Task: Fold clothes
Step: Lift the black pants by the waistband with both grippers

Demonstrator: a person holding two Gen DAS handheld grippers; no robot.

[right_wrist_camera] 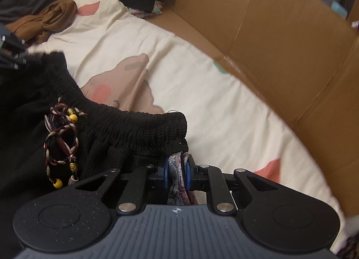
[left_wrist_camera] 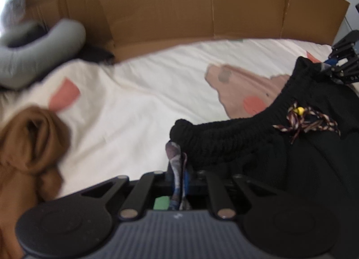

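Both tools grip the black garment by its elastic waistband above the bed: the left tool is clamped at one corner, the right tool at the other. Only the right wrist view shows the beaded drawstring hanging full length, while the left wrist view shows the brown garment close up.

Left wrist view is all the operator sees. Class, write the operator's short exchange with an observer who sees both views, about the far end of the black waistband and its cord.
Operator: Is the right claw actually gripping its end of the waistband?
Observer: Yes. Its blue pads pinch patterned fabric just under the waistband's corner.
Operator: I see one yellow bead on the cord. Any more?
Observer: A second yellow bead hangs at the cord's lower end, near a gold bead.
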